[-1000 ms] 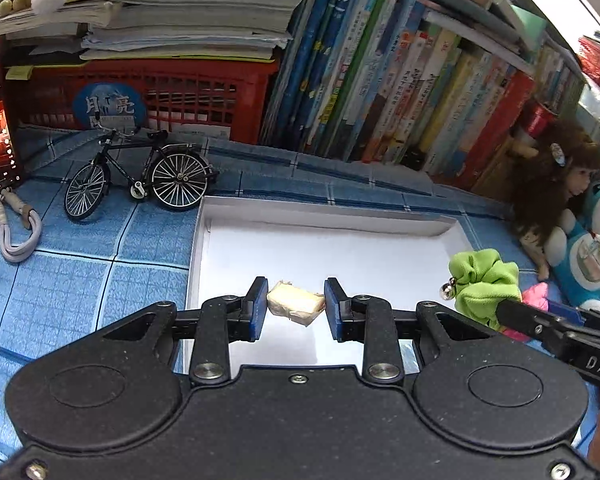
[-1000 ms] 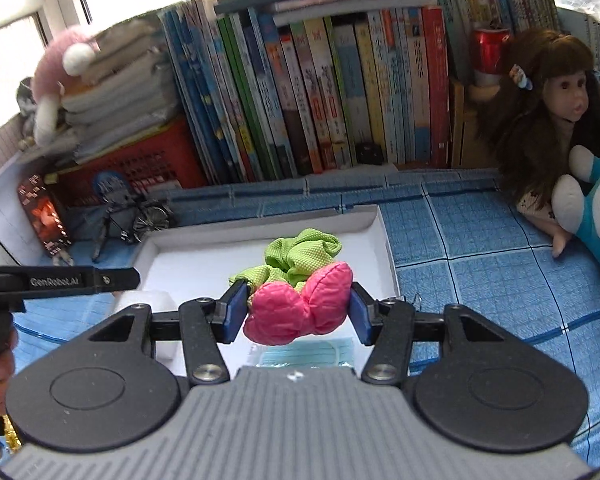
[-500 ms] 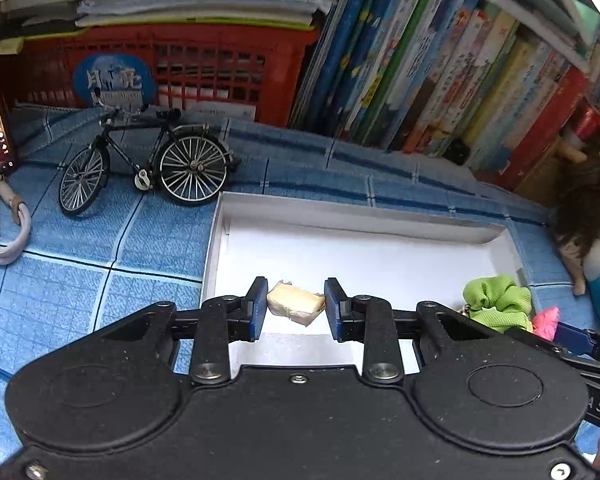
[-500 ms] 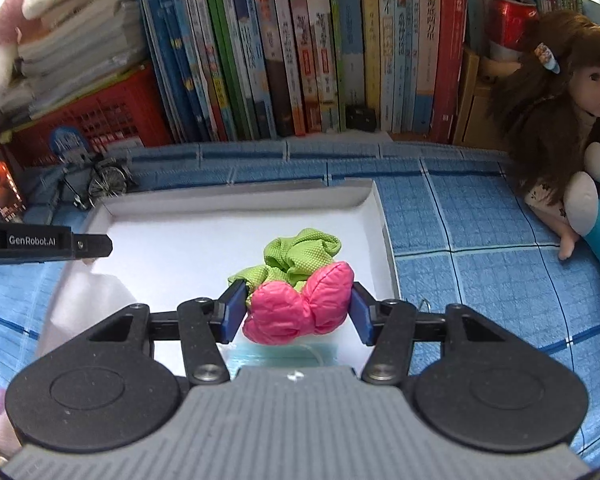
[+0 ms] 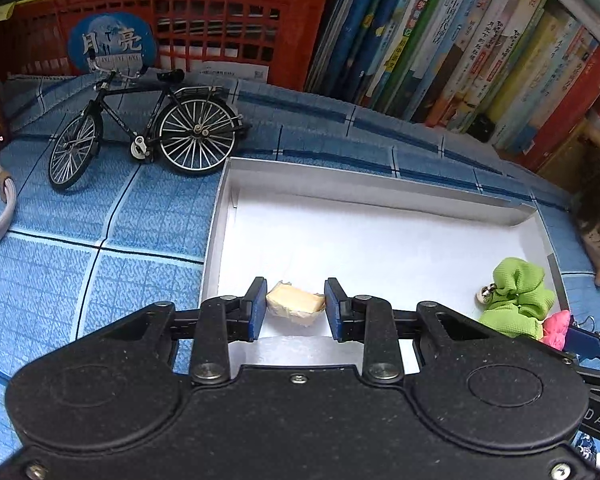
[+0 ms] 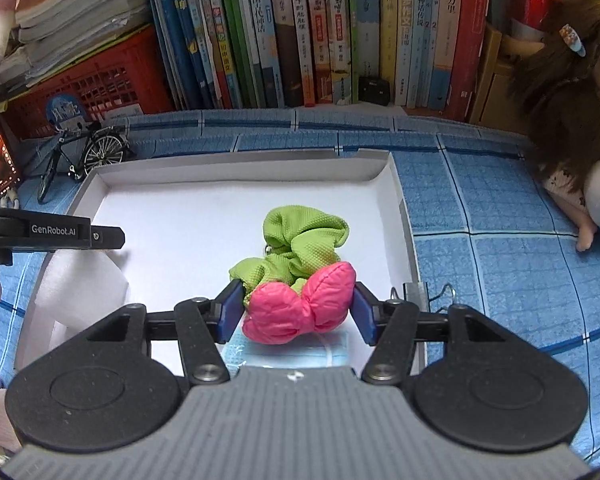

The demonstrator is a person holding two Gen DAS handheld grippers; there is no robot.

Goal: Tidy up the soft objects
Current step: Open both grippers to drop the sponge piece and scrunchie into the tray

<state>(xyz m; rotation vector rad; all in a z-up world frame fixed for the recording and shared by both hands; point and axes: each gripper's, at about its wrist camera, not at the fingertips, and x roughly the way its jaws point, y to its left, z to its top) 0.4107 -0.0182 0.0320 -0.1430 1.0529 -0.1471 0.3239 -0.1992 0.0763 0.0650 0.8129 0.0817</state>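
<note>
A white shallow tray lies on the blue cloth. My left gripper hangs over the tray's near left part, shut on a small pale yellow soft block. At the tray's right end my right gripper straddles a pink padded bow that rests against a green scrunchie and on a blue face mask. Its jaws are opening, and a thin gap shows beside the bow. In the left wrist view the scrunchie and bow show at the right.
A model bicycle stands left of the tray before a red basket. Upright books line the back. A doll sits at the right, a binder clip by the tray's right rim, crumpled white paper inside it.
Both grippers have come down and closer to the tray. The right jaws have widened around the pink bow. The left grip on the yellow block is unchanged.
</note>
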